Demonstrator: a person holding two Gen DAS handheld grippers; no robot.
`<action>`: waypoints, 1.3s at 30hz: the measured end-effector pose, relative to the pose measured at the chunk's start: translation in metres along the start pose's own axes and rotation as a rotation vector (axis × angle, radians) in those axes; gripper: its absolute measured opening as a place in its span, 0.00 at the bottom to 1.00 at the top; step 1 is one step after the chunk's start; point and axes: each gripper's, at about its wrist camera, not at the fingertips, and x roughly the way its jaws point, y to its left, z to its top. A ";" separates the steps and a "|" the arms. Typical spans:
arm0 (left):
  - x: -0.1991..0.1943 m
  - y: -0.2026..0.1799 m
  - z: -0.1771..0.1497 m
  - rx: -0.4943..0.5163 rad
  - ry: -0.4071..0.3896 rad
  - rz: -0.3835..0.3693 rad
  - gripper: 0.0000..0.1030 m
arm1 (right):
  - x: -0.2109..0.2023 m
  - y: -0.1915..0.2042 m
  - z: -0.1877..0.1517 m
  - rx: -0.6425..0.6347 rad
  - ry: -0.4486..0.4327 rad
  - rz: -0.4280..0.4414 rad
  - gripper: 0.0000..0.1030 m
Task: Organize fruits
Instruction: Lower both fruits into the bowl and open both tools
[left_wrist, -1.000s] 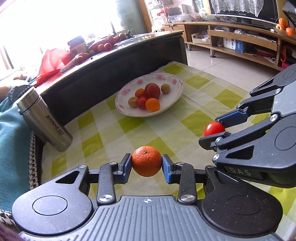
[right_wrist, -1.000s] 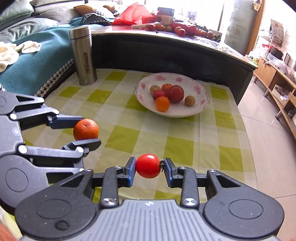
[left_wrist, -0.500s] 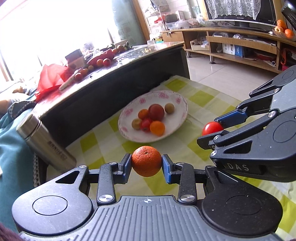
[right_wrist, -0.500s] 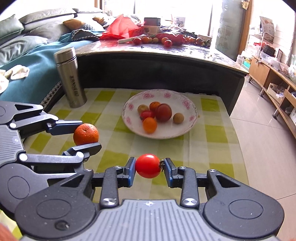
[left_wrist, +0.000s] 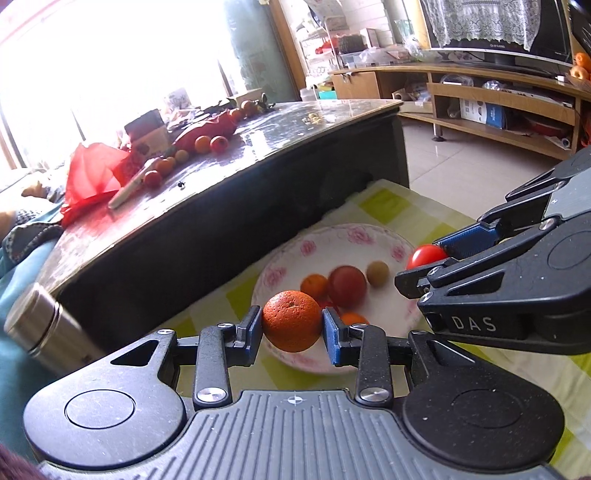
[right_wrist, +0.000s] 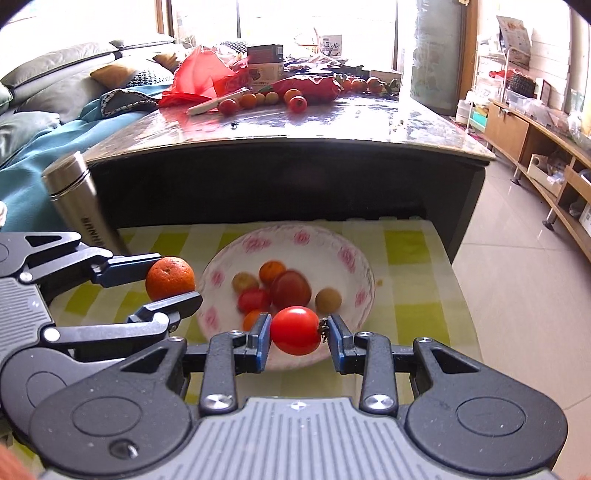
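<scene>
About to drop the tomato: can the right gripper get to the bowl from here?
Probably yes. The right gripper, shut on the tomato, hangs over the bowl near rim; the left gripper stays beside it.

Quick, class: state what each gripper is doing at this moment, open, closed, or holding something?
Left gripper: closed on the orange.
Right gripper: closed on the red tomato.

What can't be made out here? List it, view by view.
- Left wrist view: the small fruits in the white floral plate are partly hidden behind the round orange clamped in the left tool.
- Right wrist view: those fruits are motion-blurred; the red tomato in the right tool covers some.
- Steel flask: lettering unreadable.
</scene>
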 end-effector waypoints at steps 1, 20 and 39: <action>0.006 0.001 0.002 -0.001 0.003 -0.002 0.41 | 0.005 -0.001 0.003 -0.008 0.000 -0.002 0.37; 0.080 0.014 0.015 -0.031 0.050 -0.026 0.41 | 0.083 -0.029 0.030 0.019 0.042 0.007 0.37; 0.084 0.017 0.010 -0.065 0.053 -0.053 0.47 | 0.094 -0.033 0.031 0.065 0.039 0.031 0.38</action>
